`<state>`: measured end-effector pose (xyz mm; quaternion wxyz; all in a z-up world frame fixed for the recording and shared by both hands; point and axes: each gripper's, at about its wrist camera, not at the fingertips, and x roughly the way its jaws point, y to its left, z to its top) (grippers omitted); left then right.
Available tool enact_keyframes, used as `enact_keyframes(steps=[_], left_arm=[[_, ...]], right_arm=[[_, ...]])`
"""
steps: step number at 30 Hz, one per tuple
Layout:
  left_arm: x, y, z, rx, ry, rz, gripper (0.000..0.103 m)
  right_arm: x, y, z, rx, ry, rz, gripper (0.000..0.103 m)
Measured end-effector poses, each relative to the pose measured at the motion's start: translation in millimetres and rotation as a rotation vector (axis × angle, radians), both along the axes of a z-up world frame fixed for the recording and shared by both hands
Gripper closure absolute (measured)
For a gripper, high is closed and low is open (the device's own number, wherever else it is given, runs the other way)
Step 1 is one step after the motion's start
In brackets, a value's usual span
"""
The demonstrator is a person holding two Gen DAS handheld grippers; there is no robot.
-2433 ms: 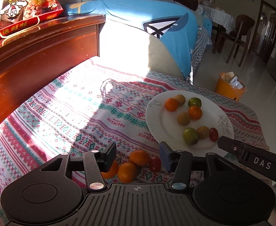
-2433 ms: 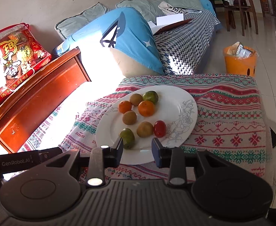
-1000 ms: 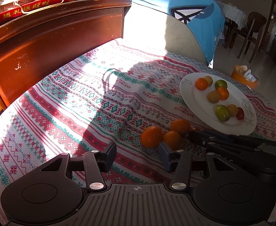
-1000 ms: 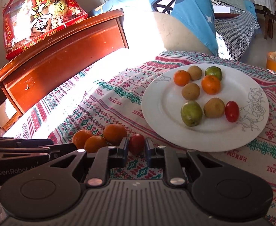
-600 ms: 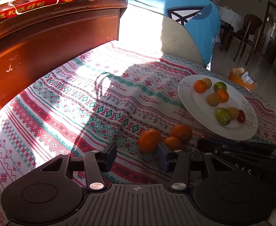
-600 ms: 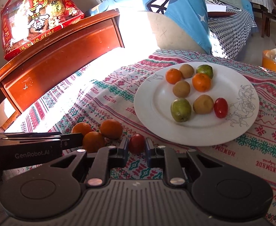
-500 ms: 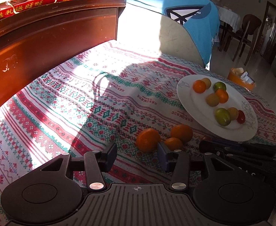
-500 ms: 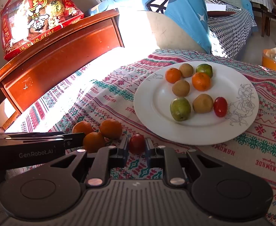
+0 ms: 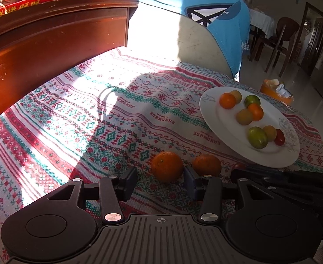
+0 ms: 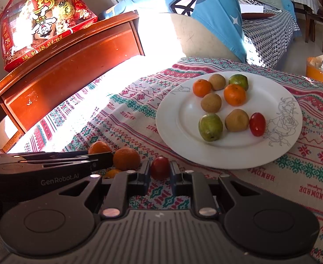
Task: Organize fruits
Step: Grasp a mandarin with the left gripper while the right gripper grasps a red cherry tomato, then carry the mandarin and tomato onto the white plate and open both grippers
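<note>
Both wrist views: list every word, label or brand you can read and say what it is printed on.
"GenRobot.AI": on the side of the left gripper, seen in the right wrist view.
"HANDMADE": woven repeatedly into the tablecloth, upside down from here.
Chinese characters on the red snack bag: large but not read with confidence.
Nothing else readable.

Lit hard by sun from the far side, blown out to white on the patterned cloth (image 9: 77,101) beside the wooden cabinet (image 10: 69,66). Deep, sharp-edged shadows across the near cloth and under the white plate (image 10: 280,149). Glare on the red snack bag (image 10: 42,26). Strong fisheye bending and dark vignette at the corners; centre sharp, no motion blur
</note>
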<state>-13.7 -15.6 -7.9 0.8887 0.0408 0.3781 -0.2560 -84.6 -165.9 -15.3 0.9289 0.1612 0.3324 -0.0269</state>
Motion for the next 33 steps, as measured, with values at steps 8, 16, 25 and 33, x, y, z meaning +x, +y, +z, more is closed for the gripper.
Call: enact_keyframes(steps=[8,16,25,33], left_arm=[[-2,-7,-2,0.005,-0.021,-0.026,0.074],[-4,-6,5,-0.011,-0.023,0.000,0.075],[-7,-16,43,-0.063,-0.057,-0.015,0.075],[3,-49,58,-0.043,-0.080,-0.084,0.075]], right_arm=[[-3,-1,2,0.008,-0.007,-0.008,0.085],[-11,-15,19,0.041,-0.042,-0.034,0.085],[-14,-67,59,0.059,-0.108,-0.139,0.085],[2,-102,52,0.074,-0.080,-0.237,0.085]])
